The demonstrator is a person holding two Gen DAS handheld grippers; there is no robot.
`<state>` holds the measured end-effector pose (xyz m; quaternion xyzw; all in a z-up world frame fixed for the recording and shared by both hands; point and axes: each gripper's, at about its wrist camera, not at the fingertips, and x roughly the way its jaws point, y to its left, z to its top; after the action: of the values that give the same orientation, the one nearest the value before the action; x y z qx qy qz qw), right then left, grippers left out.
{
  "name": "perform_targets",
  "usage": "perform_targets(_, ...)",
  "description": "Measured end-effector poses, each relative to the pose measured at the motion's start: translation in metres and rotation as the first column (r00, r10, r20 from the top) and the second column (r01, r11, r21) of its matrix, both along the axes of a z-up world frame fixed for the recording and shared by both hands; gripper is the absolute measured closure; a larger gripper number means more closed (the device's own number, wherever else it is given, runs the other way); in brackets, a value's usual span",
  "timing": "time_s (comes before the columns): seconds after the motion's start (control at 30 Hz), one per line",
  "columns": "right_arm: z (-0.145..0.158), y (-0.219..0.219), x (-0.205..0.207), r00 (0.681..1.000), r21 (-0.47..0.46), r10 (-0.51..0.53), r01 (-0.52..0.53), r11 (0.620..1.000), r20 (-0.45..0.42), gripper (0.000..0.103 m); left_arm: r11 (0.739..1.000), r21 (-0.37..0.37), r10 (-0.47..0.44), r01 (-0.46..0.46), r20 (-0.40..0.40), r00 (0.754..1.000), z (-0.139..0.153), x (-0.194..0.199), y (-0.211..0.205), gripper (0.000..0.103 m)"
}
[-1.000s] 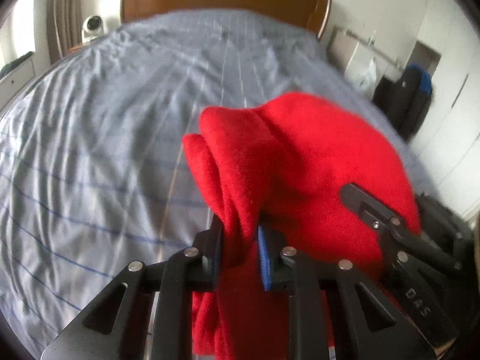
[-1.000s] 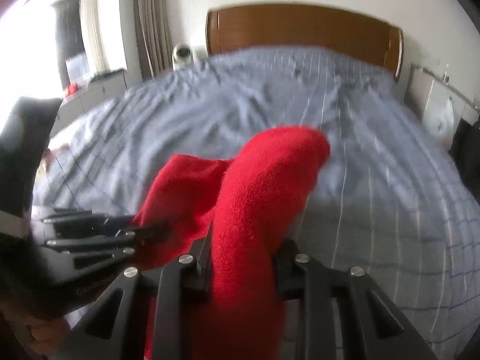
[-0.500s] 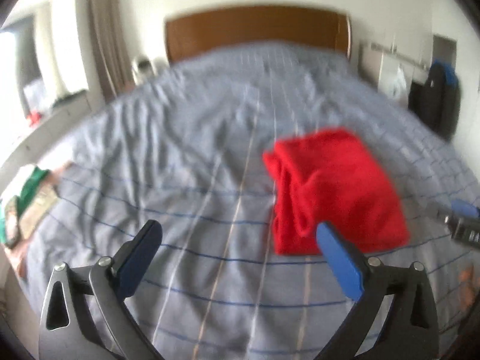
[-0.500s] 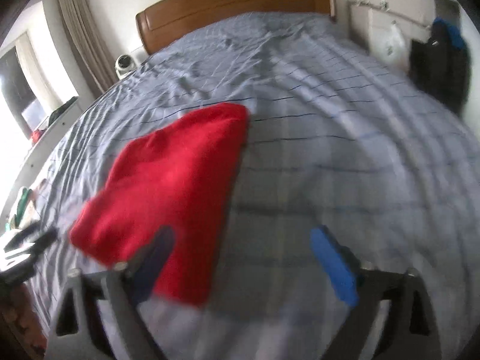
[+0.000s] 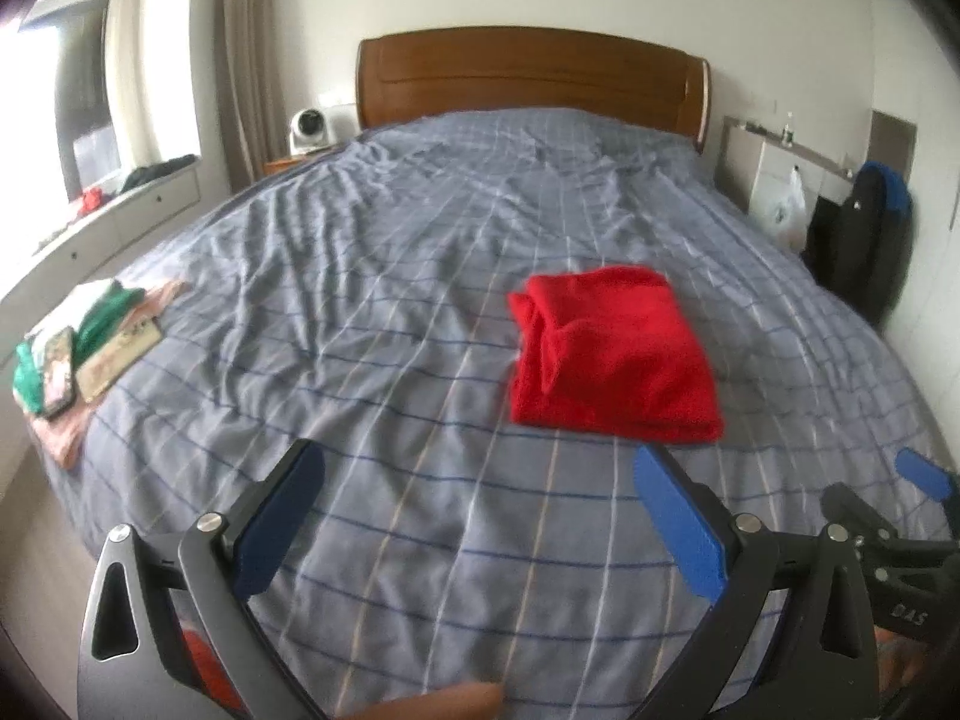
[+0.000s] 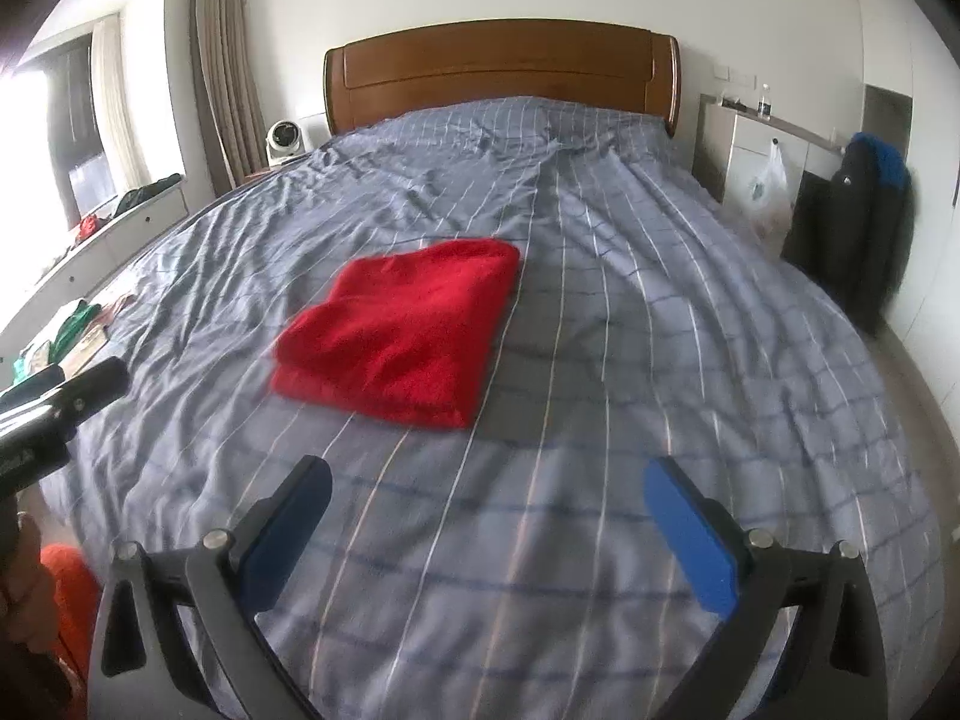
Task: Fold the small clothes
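Observation:
A red fleece garment (image 5: 612, 354) lies folded into a rough rectangle on the grey-blue striped bed (image 5: 390, 276). It rests flat, touched by neither gripper. My left gripper (image 5: 480, 516) hangs open over the bed's near edge, well short of the garment, with nothing between its blue pads. In the right wrist view the same red garment (image 6: 402, 330) sits left of centre. My right gripper (image 6: 486, 525) is open and empty too, back from the fold. The right gripper's tip (image 5: 924, 483) shows at the left view's right edge.
A pile of folded clothes and a phone (image 5: 78, 354) sits at the bed's left edge. A wooden headboard (image 6: 498, 72) closes the far end. A white cabinet with a hanging bag (image 6: 768, 180) and dark jacket (image 6: 864, 228) stand to the right.
Both grippers were shut on the red garment a second ago. They let it go, opened wide and drew back toward the bed's near edge, leaving it folded on the bed.

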<state>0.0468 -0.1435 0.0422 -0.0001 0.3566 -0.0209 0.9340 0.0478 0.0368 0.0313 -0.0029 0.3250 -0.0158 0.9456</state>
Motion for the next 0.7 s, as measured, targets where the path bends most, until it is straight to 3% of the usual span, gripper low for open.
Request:
perform_targets(0.17,0.005,0.008,-0.017,1.0,-0.008,0.014,-0.013,1.0,0.003,0.001,0.997,0.072,0.022,-0.021,-0.008,1.0,0.001,-0.008,-0.006,0.0)
perform_targets(0.53,0.001,0.019,-0.031,0.999,-0.031,0.032,-0.033,0.999,-0.026,0.001,0.995,0.102,-0.017,0.017,-0.008,1.0,-0.004,-0.022,-0.009,0.0)
perform_targets(0.7,-0.003,0.023,-0.032,0.999,-0.054,0.034,-0.036,0.998,-0.039,0.001,0.997,0.078,-0.01,0.013,-0.033,0.999,-0.006,-0.022,-0.005,0.0)
